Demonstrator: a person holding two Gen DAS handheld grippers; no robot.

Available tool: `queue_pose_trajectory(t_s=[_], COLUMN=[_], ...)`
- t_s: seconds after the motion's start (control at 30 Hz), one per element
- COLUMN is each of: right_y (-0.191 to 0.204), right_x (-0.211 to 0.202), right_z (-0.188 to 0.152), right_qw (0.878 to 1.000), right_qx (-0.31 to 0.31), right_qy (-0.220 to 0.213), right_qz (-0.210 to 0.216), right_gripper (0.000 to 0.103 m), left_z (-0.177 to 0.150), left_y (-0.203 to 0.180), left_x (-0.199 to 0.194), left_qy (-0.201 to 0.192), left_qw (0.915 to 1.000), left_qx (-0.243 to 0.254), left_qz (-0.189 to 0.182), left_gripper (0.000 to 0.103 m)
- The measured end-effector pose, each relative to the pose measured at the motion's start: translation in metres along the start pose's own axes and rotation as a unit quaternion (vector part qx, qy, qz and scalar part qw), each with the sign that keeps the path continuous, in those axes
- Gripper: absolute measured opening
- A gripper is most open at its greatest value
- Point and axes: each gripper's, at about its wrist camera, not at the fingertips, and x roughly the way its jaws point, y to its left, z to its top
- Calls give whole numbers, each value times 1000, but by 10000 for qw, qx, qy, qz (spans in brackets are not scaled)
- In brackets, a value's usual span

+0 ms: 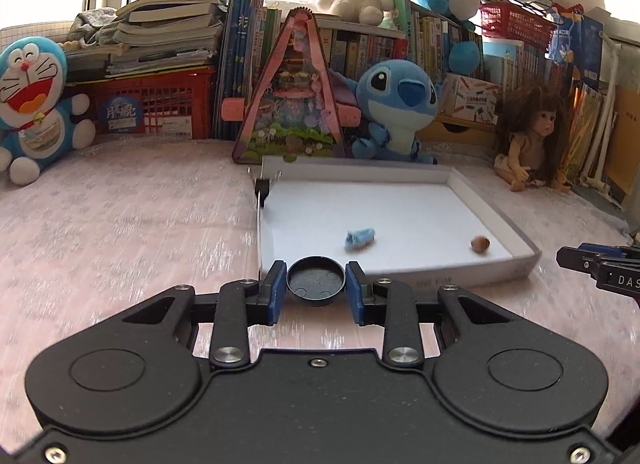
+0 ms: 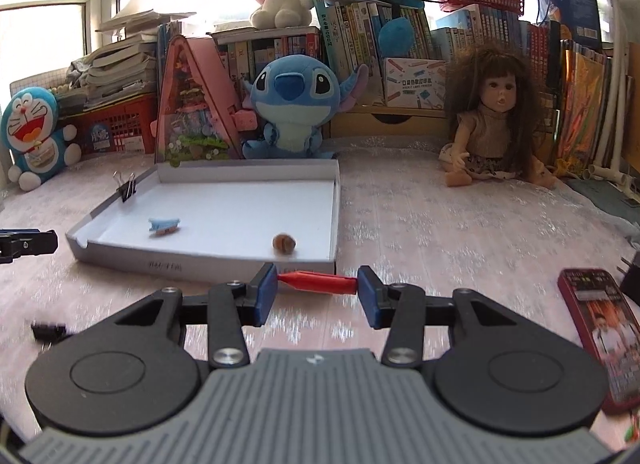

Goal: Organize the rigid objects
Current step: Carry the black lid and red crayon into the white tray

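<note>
The left claw (image 1: 316, 284) grips a black round cap (image 1: 316, 281) and the right claw (image 2: 317, 283) clamps a red peg-like piece (image 2: 318, 282) end to end, both just short of the white tray's (image 2: 200, 260) near wall. The step in hand is judged to be carrying to the tray, which already holds a blue piece (image 2: 164, 225) and a brown piece (image 2: 284, 243). Next, each claw must clear that wall, then open over bare floor beside those pieces.

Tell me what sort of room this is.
Most likely a child's bedroom or playroom at home: plush toys such as the blue Stitch plush, a doll, and rows of books line the back of a surface covered in pink patterned cloth.
</note>
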Motion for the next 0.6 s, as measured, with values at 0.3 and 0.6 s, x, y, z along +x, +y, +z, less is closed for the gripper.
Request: queue_pose_trajectory(t_s=[0.3, 0.6], right_y=[-9, -10], right_x=[66, 113], right_z=[45, 52], right_qw=[9979, 9902], right_qx=[292, 673], right_qy=[446, 1062], right_qz=[372, 606], right_gripper=[49, 49], left_z=[46, 50], left_y=[0, 1], left_x=[78, 124], left_qy=[447, 850], left_qw=[9987, 9957], left_qx=[-253, -325], left_qz=[46, 162], left_gripper=[30, 30])
